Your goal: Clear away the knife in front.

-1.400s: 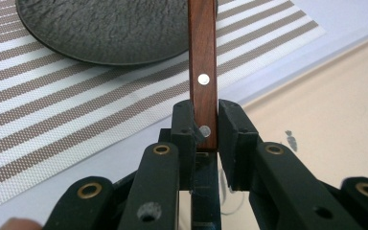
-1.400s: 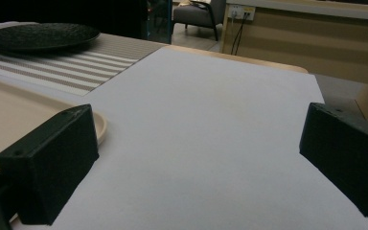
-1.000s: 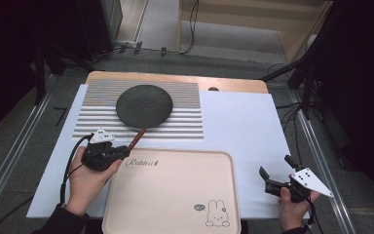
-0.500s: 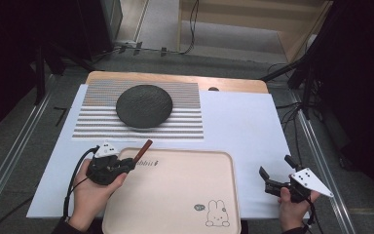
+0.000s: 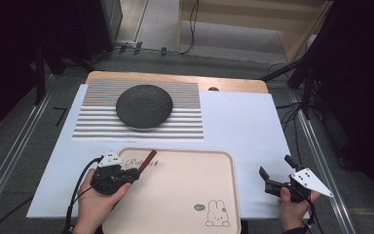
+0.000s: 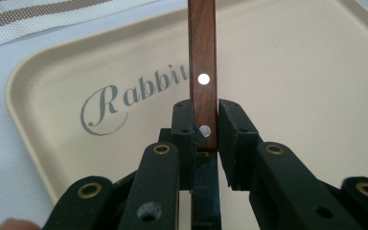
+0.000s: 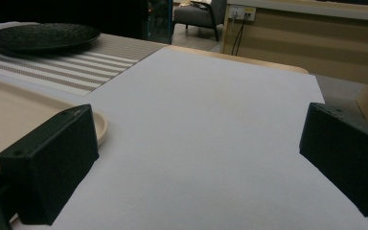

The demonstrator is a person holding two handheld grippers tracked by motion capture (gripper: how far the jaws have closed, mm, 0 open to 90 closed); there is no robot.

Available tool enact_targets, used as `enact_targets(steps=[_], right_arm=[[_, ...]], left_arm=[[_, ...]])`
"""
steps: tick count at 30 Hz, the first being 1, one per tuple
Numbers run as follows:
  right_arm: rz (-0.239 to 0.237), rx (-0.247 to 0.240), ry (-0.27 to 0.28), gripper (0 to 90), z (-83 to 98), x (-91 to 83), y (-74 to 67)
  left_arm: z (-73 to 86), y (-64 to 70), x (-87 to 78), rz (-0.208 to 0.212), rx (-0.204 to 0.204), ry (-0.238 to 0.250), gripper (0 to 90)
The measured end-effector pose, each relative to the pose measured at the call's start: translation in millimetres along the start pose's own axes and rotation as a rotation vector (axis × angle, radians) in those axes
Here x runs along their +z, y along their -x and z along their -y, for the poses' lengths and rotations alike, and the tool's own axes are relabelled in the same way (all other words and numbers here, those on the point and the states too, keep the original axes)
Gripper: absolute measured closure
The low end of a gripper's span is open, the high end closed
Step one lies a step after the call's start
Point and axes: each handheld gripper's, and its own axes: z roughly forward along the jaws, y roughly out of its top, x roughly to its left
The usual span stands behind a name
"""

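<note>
While clamped in the left gripper, wooden handle sticks out past the jaws, slanting up and away over the tray's near-left corner. Held by its lower end, two rivets visible, pads pressed on both sides. In the high view, seen as a short brown stick over the "Rabbit" lettering, tip clear of the tray surface as far as can be told; what's on the hidden end behind the jaws, cannot tell. Left hand at the tray's near-left edge, cable trailing off toward the table's near edge.

Right gripper released, jaws wide apart, nothing between them; parked low over the white sheet just right of the tray, pointing left.

Further back: striped mat on the sheet, dark round plate on it, well apart from tray and both grippers.
</note>
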Motion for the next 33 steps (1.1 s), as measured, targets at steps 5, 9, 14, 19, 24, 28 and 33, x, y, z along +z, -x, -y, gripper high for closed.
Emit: enact_targets(steps=[5,9,14,19,24,28,33], right_arm=[[0.000,-0.001,0.003,0.0,0.0,-0.1,0.4],[-0.001,0.001,0.001,0.0,0.0,-0.1,-0.1],[-0.001,0.000,0.003,0.0,0.0,-0.1,0.3],[0.001,-0.001,0.002,0.0,0.1,0.2,0.4],[0.002,-0.003,-0.001,0.0,0.0,0.6,-0.1],[0.003,-0.004,-0.001,0.0,0.0,0.9,0.0],[0.004,0.000,-0.004,0.0,0.0,0.9,-0.2]], left_arm=[[4.6,2.4,8.0,-0.010,0.008,-0.015,77.2],[7.1,3.0,13.0,-0.020,0.010,-0.021,77.2],[10.2,2.2,15.5,-0.045,0.010,-0.032,77.2],[11.6,1.7,18.4,-0.051,0.010,-0.055,77.1],[11.7,0.3,18.7,-0.042,-0.005,-0.052,76.8],[11.6,-1.5,18.4,-0.033,-0.022,-0.044,75.0],[8.8,-2.2,12.0,-0.035,-0.027,0.005,61.4]])
